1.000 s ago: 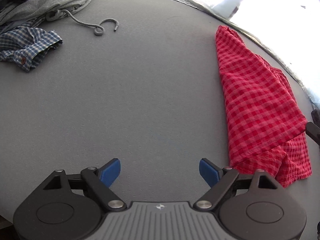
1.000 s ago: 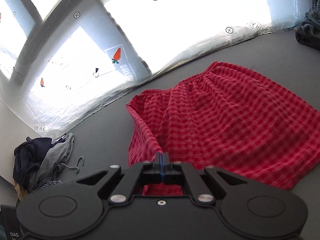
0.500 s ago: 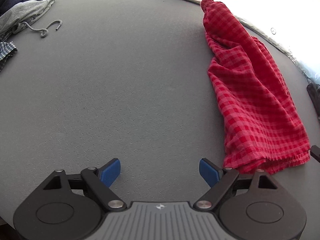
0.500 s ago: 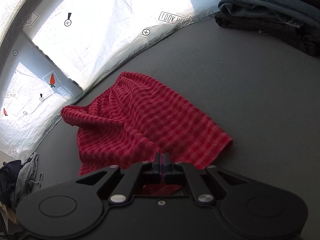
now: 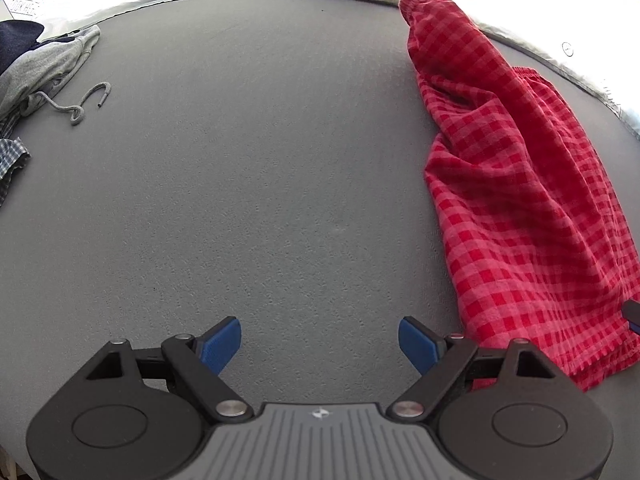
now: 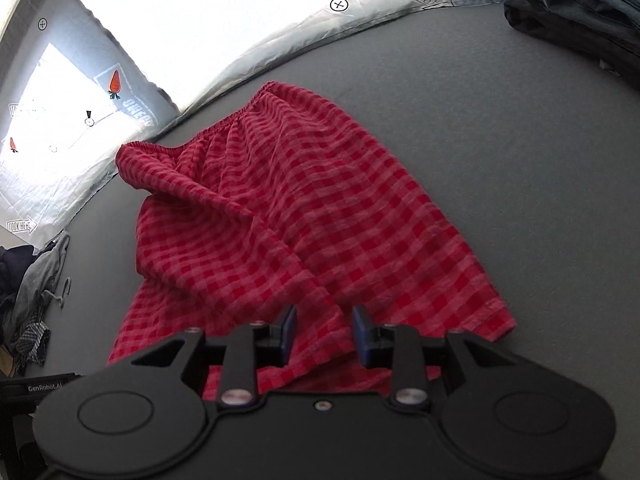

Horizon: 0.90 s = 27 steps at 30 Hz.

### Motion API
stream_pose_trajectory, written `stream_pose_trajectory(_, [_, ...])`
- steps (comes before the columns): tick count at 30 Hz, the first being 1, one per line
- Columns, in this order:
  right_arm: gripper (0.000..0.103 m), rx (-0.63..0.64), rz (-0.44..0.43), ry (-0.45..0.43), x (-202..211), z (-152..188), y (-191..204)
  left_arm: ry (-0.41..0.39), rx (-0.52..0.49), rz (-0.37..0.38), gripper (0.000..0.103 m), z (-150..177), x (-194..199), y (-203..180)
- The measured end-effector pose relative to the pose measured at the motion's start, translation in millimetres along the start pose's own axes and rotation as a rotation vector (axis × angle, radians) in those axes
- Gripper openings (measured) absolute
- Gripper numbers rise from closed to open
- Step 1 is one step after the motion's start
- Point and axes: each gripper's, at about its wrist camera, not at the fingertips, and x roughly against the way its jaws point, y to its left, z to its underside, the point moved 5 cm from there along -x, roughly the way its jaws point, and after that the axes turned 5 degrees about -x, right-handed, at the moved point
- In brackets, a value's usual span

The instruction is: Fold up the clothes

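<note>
The red checked shorts with the elastic waistband [image 6: 304, 216] lie on the grey padded table [image 5: 256, 184], with the waistband toward the far edge, near the white printed sheet [image 6: 224, 32], and the hem toward you. The cloth is folded over along one side and makes a raised crease down the middle.

Your right gripper [image 6: 324, 332] is low over the hem; its jaws are opening, and a fold of the red cloth sits between the blue pads [image 6: 289, 330], which do not press it. Your left gripper [image 5: 320, 342] hangs over the bare grey surface just beside the shorts, its blue pads [image 5: 222, 344] spread wide with nothing between them.

At the far left of the table you see a loose heap: a grey garment with a drawstring [image 5: 52, 68], a dark navy piece [image 5: 16, 40] and a blue checked cloth [image 5: 12, 156]. At the far right stands a stack of folded dark jeans [image 6: 584, 12]. No container is in view.
</note>
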Motion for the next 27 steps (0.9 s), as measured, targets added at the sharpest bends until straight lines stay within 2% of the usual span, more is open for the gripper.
stream_pose_trajectory(1, [0.029,0.007,0.007,-0.001,-1.7,0.7,0.1,0.004,0.000,0.001,0.086,-1.6,-1.7,-0.9])
stream_pose_trajectory(5, [0.002,0.013,-0.007,-0.025,4.4,2.2,-1.5,0.016,-0.022,0.008,0.086,-5.2,-7.4,-10.3])
stream_pose_trajectory(7, [0.002,-0.002,-0.032,-0.066,13.8,0.2,-1.7,0.017,-0.042,0.008,0.086,-4.2,-7.8,-14.8])
stream_pose_trajectory(10, [0.002,0.025,-0.015,-0.142,35.6,-7.6,-2.3,0.017,-0.060,0.017,0.086,-4.1,-7.1,-21.0])
stream_pose_trajectory(14, [0.002,-0.012,0.050,-0.206,57.9,-18.4,-26.2,0.009,-0.069,0.049,0.086,-4.9,-3.3,-29.7])
stream_pose_trajectory(16, [0.002,-0.042,0.105,-0.211,60.2,-17.8,-45.0,0.005,-0.075,0.075,0.086,-5.4,-0.3,-36.0])
stream_pose_trajectory(19, [0.002,-0.032,0.176,-0.167,56.3,-12.3,-64.4,0.004,-0.086,0.124,0.086,-5.7,2.6,-45.4])
stream_pose_trajectory(21, [0.005,-0.026,0.194,-0.145,54.3,-8.1,-69.1,0.003,-0.090,0.163,0.086,-6.1,4.8,-50.6])
stream_pose_trajectory(25, [0.024,-0.065,0.176,-0.137,52.8,-4.0,-72.6,-0.009,-0.108,0.234,0.086,-8.6,11.0,-61.4])
stream_pose_trajectory(27, [0.028,-0.085,0.169,-0.136,50.6,-3.3,-72.8,-0.015,-0.120,0.257,0.086,-9.2,14.7,-68.0])
